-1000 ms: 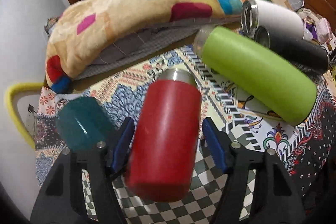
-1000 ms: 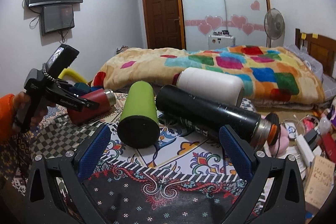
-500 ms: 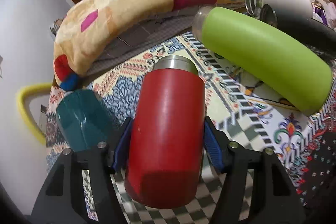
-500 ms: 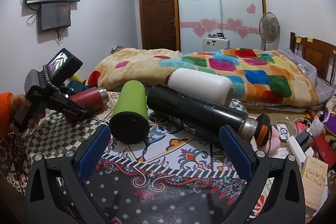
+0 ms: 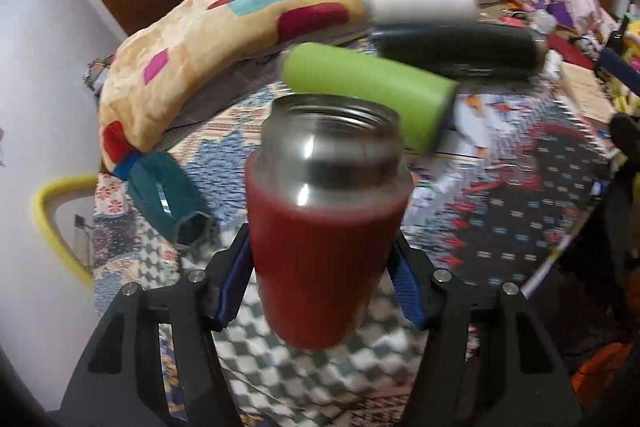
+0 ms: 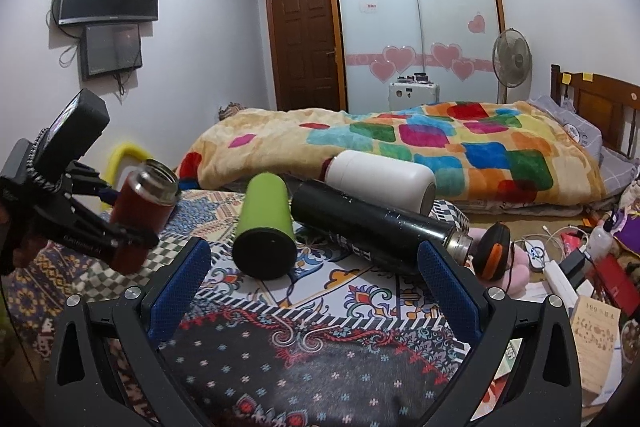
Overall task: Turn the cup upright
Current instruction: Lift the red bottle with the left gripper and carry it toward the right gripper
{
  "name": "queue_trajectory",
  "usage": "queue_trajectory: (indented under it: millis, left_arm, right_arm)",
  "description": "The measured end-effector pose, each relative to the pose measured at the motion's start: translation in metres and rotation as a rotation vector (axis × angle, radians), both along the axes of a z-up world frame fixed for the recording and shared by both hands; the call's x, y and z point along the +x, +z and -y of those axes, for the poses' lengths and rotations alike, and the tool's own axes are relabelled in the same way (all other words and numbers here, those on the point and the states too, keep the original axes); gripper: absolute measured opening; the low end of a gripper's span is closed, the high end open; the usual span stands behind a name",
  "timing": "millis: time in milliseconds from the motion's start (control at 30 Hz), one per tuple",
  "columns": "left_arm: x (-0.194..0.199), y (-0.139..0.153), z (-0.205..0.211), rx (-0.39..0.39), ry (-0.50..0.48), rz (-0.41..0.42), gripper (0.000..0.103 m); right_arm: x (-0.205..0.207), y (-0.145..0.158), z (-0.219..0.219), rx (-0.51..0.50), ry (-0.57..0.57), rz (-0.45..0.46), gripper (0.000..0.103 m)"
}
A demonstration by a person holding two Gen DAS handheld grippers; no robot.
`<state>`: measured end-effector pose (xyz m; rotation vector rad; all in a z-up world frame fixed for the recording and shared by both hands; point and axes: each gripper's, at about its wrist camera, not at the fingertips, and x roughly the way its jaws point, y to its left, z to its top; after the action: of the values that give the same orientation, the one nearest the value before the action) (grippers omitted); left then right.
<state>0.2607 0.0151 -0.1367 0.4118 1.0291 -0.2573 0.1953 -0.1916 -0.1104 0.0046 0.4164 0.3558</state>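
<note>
Left gripper (image 5: 322, 267), at the table's left side, is clamped on the red cup (image 5: 324, 251) at mid-body with a blue pad on each flank; the cup is off the patterned cloth (image 6: 280, 359), long axis tilted but near vertical, steel mouth (image 5: 330, 131) uppermost, base toward the table. Green bottle (image 6: 266, 225), black bottle (image 6: 372, 227) and white bottle (image 6: 382, 181) lie on their sides mid-table. Right gripper (image 6: 314, 283) hangs wide open and empty, well apart from the cup, so setting it down looks like the left's job.
</note>
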Motion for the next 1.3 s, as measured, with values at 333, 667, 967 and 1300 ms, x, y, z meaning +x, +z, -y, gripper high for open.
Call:
queue_trajectory:
  millis: [333,667,967,1300]
  left_arm:
    - [-0.015,-0.011,0.055,-0.033,-0.125,-0.041,0.062]
    - [0.007,-0.015,0.081,-0.104,-0.191,-0.038,0.062]
    - [0.001,-0.040,0.081,-0.152,-0.199,-0.141,0.062]
    - [-0.016,0.006,0.029,-0.262,-0.125,0.001,0.082]
  right_arm:
    - [-0.013,0.005,0.010,-0.030,-0.023,0.022,0.103]
    - [-0.006,-0.004,0.018,-0.039,-0.062,0.008,0.103]
    - [0.000,-0.020,0.012,-0.060,-0.048,-0.040,0.103]
    - [0.000,-0.016,-0.002,-0.088,-0.022,-0.047,0.103]
